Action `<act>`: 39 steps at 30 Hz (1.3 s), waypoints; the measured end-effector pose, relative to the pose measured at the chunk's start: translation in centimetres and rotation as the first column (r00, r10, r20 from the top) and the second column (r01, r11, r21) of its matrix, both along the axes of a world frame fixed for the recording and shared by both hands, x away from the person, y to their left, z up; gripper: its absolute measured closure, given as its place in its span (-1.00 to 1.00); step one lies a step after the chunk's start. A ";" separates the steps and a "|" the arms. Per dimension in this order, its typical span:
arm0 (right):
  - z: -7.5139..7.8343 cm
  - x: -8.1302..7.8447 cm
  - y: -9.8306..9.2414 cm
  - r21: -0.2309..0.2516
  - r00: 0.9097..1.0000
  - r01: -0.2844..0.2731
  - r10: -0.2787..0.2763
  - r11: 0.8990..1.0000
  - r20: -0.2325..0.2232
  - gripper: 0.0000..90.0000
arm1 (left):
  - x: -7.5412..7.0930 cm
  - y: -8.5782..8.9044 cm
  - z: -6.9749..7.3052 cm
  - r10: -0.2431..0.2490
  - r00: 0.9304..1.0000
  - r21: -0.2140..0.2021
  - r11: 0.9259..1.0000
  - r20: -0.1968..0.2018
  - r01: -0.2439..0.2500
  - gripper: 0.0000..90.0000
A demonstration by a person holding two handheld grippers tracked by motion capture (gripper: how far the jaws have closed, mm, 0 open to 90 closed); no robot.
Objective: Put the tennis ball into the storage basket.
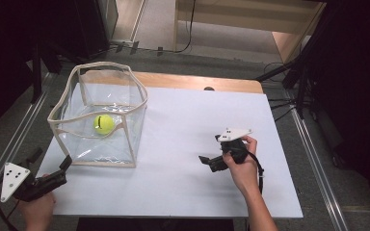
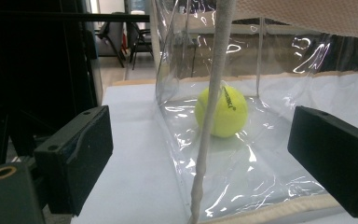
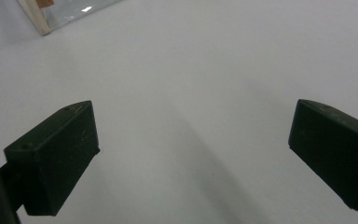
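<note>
Yellow-green felt tennis ball (image 1: 104,124), resting on the floor of a clear plastic bin with beige fabric trim (image 1: 136,103) (standing upright, open-topped).

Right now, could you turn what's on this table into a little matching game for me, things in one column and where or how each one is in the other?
Things:
1. tennis ball
2. clear bin
3. left gripper
4. right gripper

Places or states:
A. open over bare white table, right of the bin
B. stands on the table's left half
C. lies inside the bin, on its floor
D. open, jaws aimed at the bin's near corner

Pairs: 1-C, 2-B, 3-D, 4-A
</note>
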State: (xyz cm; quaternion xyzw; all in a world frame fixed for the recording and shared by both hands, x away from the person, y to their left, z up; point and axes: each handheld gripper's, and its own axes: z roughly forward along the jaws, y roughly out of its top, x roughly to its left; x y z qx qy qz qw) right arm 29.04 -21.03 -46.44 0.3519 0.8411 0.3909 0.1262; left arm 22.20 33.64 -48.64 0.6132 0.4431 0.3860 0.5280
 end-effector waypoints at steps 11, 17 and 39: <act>-2.0 -2.5 -3.9 0.077 0.995 0.099 -0.101 0.992 0.020 -0.99 | 0.0 -0.1 0.0 0.003 1.000 0.013 1.000 -0.001 -0.003 -0.85; -2.7 -4.1 -5.8 0.106 0.990 0.134 -0.139 0.985 0.036 -0.99 | 0.0 -0.2 0.0 -0.002 1.000 0.019 1.000 0.004 0.002 -0.85; -3.9 -8.5 -11.7 0.203 0.967 0.232 -0.249 0.951 0.061 -0.99 | 0.0 -0.4 -0.1 0.003 1.000 0.042 0.999 0.002 -0.003 -0.85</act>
